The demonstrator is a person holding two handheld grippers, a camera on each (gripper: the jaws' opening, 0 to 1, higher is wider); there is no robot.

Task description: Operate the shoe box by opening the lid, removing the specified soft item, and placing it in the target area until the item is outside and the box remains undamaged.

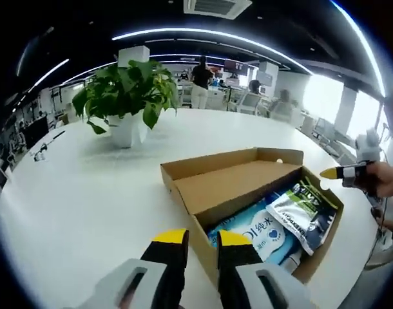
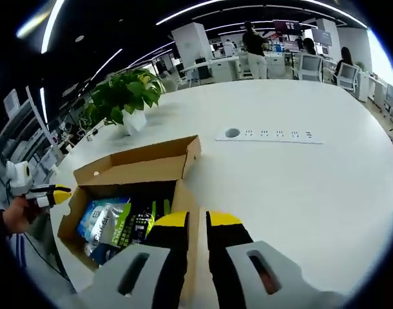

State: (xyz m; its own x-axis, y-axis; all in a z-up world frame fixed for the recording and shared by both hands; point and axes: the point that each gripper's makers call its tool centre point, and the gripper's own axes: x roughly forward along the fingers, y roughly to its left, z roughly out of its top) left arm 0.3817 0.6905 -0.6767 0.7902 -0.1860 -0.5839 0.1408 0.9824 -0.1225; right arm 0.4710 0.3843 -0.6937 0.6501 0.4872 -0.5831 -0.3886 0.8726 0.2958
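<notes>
An open cardboard shoe box (image 1: 183, 183) lies on the white table (image 1: 80, 199), its lid (image 1: 238, 183) folded back. Inside lie a blue and white soft pack (image 1: 254, 233) and a green, white and dark pouch (image 1: 306, 212). My left gripper (image 1: 203, 239) stands at the box's near corner, jaws almost together with nothing between them. In the right gripper view, the box (image 2: 80, 196) holds the blue pack (image 2: 96, 217) and the pouch (image 2: 137, 225). My right gripper (image 2: 198, 222) is shut on the box's side wall (image 2: 183, 203). That gripper (image 1: 332, 172) is held by a hand at the box's far corner.
A potted green plant (image 1: 122, 96) (image 2: 122, 96) in a white pot stands on the table beyond the box. A white socket strip (image 2: 270, 134) is set into the tabletop. The left gripper (image 2: 55, 192) shows at the box's left corner. People and desks fill the background.
</notes>
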